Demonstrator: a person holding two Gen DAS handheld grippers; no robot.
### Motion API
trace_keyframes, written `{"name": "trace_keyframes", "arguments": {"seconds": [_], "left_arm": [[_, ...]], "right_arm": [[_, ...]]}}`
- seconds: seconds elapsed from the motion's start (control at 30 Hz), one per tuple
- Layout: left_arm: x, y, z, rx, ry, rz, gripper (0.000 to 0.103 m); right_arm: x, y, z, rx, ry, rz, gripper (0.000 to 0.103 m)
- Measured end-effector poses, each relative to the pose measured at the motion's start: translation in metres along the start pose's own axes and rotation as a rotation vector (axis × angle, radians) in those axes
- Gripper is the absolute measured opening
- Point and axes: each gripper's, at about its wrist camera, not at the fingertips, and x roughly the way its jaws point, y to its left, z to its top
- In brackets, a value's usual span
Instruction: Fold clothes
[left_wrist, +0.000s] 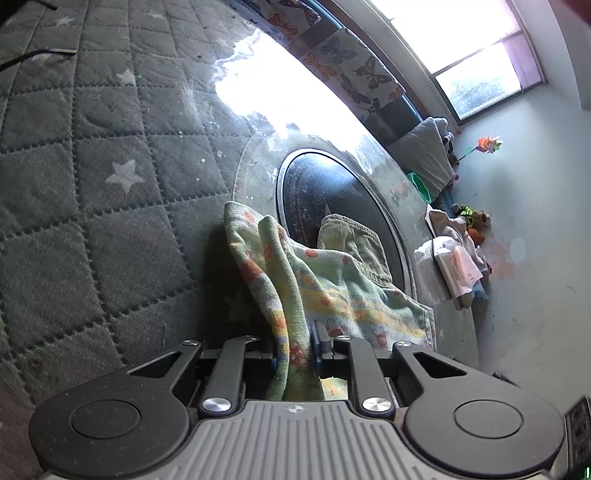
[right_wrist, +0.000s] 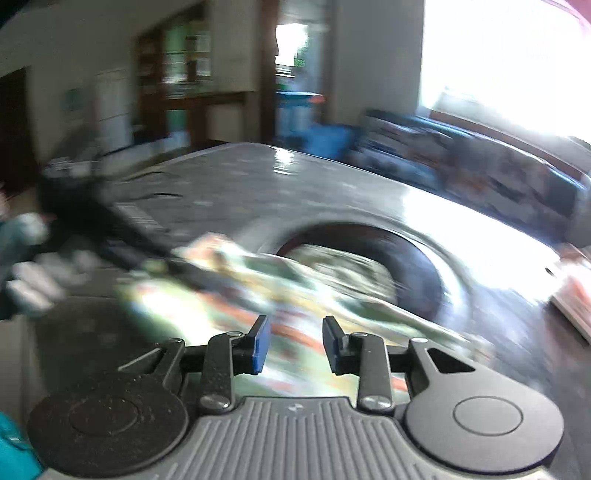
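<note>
Right in front, the left claw (left_wrist: 295, 350) pinches a soft, floppy flowered cloth (left_wrist: 332, 288) lying on the glass tabletop (left_wrist: 258, 173) near its window-side edge, best held by its corners, while the right claw (right_wrist: 295, 343) hangs open above it, with paper packs (left_wrist: 454, 266) close by.

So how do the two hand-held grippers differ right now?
The left hand-held gripper is clamped on the flowery towel; the right hand-held gripper stands open with nothing between its blue pads. The left view is sharp, while the right view is blurred. Both have the same black build and point towards the towel.
</note>
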Motion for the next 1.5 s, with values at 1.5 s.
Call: {"name": "trace_keyframes", "arguments": {"seconds": [1.5], "left_arm": [[-0.001,-0.05,0.003,0.248,-0.026,0.104,0.012]], "right_arm": [[0.004,-0.1,-0.026,0.345,-0.026,-0.189,0.005]]}}
